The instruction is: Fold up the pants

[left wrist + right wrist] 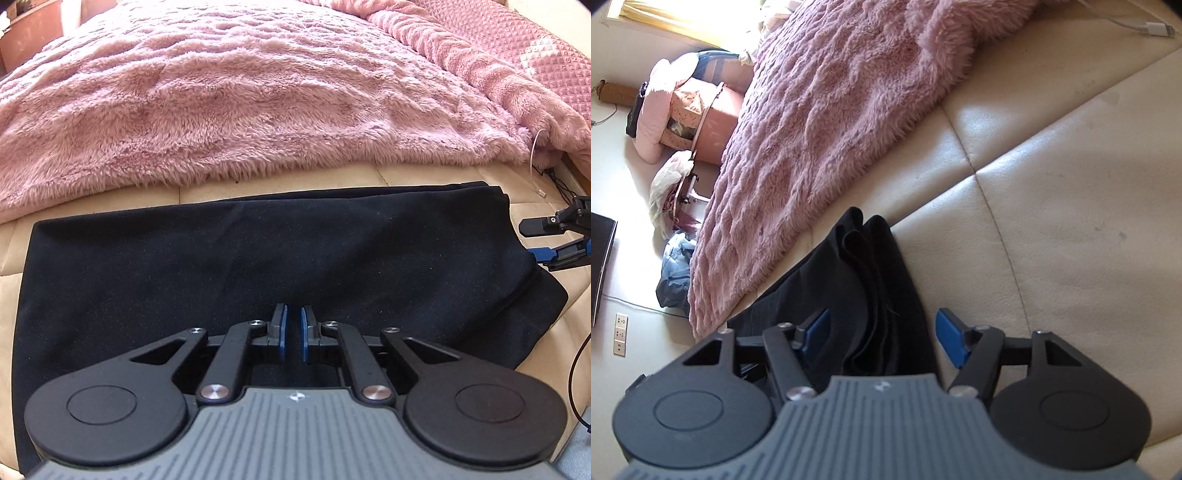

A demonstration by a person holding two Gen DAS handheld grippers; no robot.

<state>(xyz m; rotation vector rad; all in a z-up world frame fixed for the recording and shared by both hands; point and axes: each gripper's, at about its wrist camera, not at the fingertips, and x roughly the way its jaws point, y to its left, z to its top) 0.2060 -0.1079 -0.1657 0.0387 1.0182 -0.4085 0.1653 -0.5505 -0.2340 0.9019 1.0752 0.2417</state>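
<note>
Cream mattress, folded pants beside blanket

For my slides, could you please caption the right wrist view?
Open right gripper straddling the layered end of folded black pants on a cream cushion, beside a pink fluffy blanket.

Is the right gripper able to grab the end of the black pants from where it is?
Probably yes. The right gripper is open, with the layered end of the black pants already between its fingers. Nothing sits in the way on the cream cushion.
</note>
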